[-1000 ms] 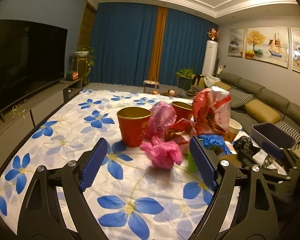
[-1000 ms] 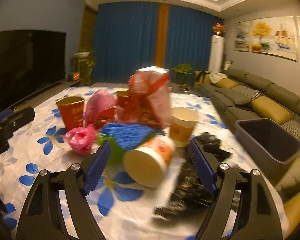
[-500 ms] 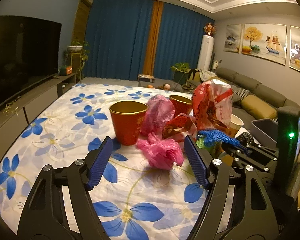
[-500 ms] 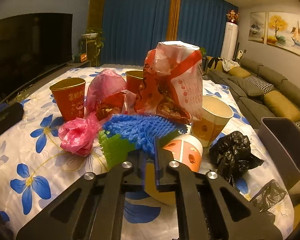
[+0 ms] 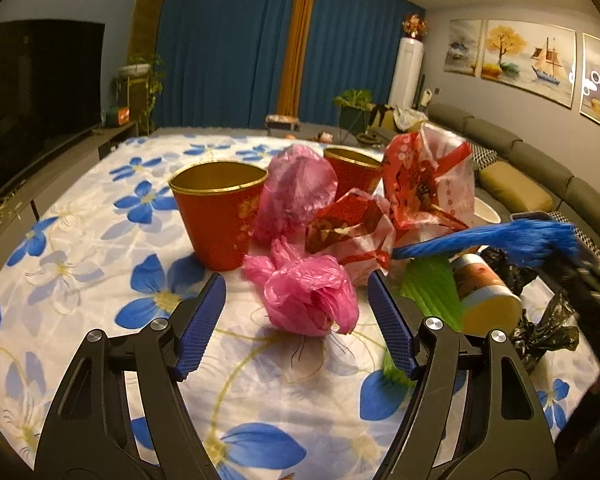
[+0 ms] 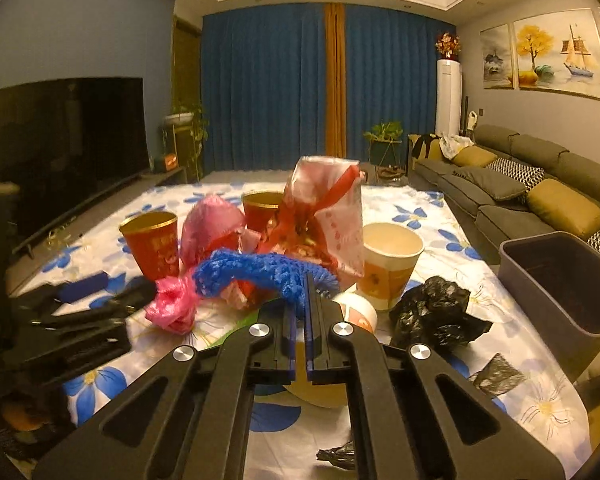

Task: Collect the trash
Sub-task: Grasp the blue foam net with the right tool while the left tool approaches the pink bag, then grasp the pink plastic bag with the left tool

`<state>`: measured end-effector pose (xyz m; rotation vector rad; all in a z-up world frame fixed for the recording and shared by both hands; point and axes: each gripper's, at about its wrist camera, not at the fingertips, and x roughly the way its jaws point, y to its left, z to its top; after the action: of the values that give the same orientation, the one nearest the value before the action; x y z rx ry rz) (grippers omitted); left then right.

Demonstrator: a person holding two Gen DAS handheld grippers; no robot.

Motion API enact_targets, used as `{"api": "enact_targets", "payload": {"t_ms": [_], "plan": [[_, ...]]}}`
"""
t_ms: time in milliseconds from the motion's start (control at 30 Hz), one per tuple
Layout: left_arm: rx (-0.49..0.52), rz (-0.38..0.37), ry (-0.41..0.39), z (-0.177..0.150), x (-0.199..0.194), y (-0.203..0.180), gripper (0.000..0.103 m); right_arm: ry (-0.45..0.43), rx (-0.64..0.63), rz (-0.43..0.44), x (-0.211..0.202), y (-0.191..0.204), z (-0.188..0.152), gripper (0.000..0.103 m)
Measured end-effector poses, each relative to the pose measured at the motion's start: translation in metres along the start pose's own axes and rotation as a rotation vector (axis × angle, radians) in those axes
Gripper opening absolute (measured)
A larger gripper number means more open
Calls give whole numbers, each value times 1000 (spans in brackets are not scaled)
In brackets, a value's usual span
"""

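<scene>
Two tongs divide the work: right tongs (image 6: 298, 312) clamp the blue foam net (image 6: 260, 270) for binning, left tongs (image 5: 296, 316) gape around the pink bag (image 5: 312, 296).

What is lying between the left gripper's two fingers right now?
In the left wrist view, the crumpled pink plastic bag lies on the tablecloth between the open left gripper's fingers; they do not touch it.

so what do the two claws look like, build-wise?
Same build on both: the left claw and right claw have black plastic linkage arms with cut-out slots, silver round pivot bolts, and blue ribbed pads on the fingers. No cables, sleeves or markings visible.
</scene>
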<state>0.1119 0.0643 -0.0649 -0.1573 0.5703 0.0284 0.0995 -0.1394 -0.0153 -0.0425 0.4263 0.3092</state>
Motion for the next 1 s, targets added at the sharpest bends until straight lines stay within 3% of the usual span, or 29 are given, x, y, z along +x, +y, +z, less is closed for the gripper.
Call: {"api": "enact_targets", "payload": {"t_ms": [133, 267, 400, 600, 1000], "plan": [[-15, -2, 70, 2, 19, 1, 60, -17, 12, 12, -8, -2, 1, 4], [-52, -41, 123, 0, 30, 7, 42, -29, 22, 25, -14, -5, 3, 4], [-45, -52, 120, -2, 30, 7, 18, -43, 26, 32, -21, -5, 5, 4], [-48, -61, 92, -2, 14, 9, 0, -68, 36, 36, -34, -10, 8, 4], [-32, -91, -24, 1, -44, 5, 0, -125, 59, 27, -65, -19, 11, 4]]}}
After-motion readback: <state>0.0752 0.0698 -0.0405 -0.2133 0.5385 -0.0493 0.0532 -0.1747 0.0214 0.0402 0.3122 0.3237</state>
